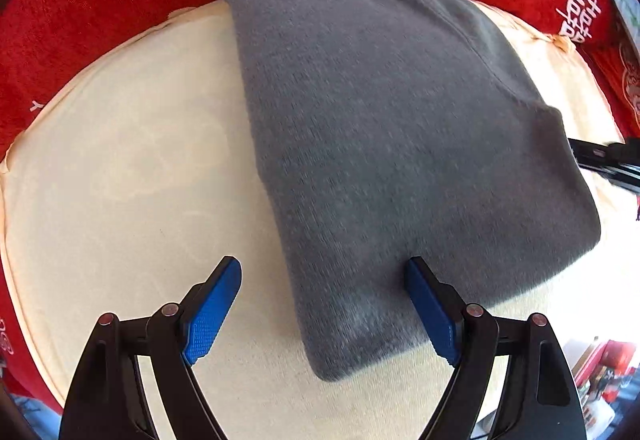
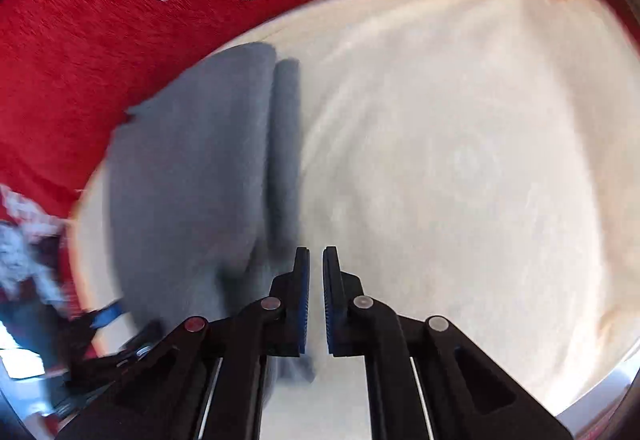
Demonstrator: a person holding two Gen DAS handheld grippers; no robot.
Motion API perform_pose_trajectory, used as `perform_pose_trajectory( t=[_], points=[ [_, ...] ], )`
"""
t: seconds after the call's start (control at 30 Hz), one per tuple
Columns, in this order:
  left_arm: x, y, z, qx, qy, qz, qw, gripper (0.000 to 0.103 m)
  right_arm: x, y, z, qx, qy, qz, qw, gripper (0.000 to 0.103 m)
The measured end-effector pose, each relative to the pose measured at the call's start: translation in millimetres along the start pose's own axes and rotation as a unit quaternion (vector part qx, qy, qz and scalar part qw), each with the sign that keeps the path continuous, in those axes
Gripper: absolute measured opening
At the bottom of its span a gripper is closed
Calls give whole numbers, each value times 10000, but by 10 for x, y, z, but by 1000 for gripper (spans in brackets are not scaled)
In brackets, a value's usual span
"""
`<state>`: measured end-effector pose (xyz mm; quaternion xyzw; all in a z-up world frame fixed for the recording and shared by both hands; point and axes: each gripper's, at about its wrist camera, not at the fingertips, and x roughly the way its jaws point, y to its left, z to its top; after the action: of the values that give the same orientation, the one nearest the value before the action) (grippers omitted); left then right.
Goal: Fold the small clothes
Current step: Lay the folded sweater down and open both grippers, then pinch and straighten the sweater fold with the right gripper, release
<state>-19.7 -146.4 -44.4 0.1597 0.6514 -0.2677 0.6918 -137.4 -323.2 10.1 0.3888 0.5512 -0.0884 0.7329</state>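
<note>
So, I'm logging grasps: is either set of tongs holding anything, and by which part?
Nothing is held. The left tongs are open over the folded gray garment; the right tongs are nearly closed, empty.

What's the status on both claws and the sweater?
Left claw open, straddling near corner of folded grey sweater. Right claw nearly shut, empty, beside the sweater. Sweater lies on cream cushion. Nothing in the way.
</note>
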Motion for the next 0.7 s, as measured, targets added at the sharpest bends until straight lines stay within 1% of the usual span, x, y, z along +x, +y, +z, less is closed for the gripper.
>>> perform_pose_trajectory(
  t=[0.03, 0.07, 0.1, 0.17, 0.2, 0.23, 0.27, 0.3, 0.33, 0.37, 0.43, 0.5, 0.6, 0.67, 0.7],
  points=[
    [9, 2, -12, -14, 10, -13, 10000, 85, -80, -10, -69, 52, 12, 291, 9996, 11],
    [23, 10, -23, -49, 27, -32, 10000, 85, -158, 20, -136, -7, 20, 428, 9991, 22],
    [32, 13, -24, -81, 39, -48, 9999, 85, -224, 62, -190, -105, -11, 481, 9988, 39],
    [15, 61, -37, -125, 58, -62, 9999, 85, -318, 154, -279, -319, -69, 681, 9971, 53],
    [16, 56, -39, -118, 55, -46, 9999, 85, -291, 257, -309, -425, -12, 754, 9962, 53],
    [7, 72, -44, -103, 49, -35, 9999, 85, -241, 324, -326, -587, 121, 722, 9956, 53],
    [12, 49, -38, -81, 41, -19, 10000, 85, -183, 375, -334, -697, 198, 607, 9955, 49],
    [9, 45, -41, -67, 39, -10, 10000, 85, -97, 423, -335, -864, 314, 401, 9950, 30],
    [3, 47, -46, -66, 45, -2, 10000, 85, -61, 418, -330, -971, 417, 271, 9940, 16],
    [-2, 22, -24, -63, 51, 4, 10000, 85, 15, 458, -327, -1094, 521, -8, 9926, 6],
    [-25, -2, -42, -39, 37, 0, 10000, 85, 15, 498, -348, -1240, 451, -200, 9911, 6],
    [-42, -47, -80, -1, 16, -18, 10000, 85, -43, 478, -414, -1341, 378, -495, 9890, 6],
    [13, -40, -141, -28, 91, -70, 9999, 85, 113, 297, -544, -1041, 589, -795, 9896, 5],
    [34, -32, -146, -131, 121, -117, 9998, 85, 229, 155, -617, -789, 771, -797, 9907, 5],
    [34, -22, -145, -184, 145, -127, 9996, 85, 263, 128, -629, -760, 779, -781, 9910, 5]
  ],
)
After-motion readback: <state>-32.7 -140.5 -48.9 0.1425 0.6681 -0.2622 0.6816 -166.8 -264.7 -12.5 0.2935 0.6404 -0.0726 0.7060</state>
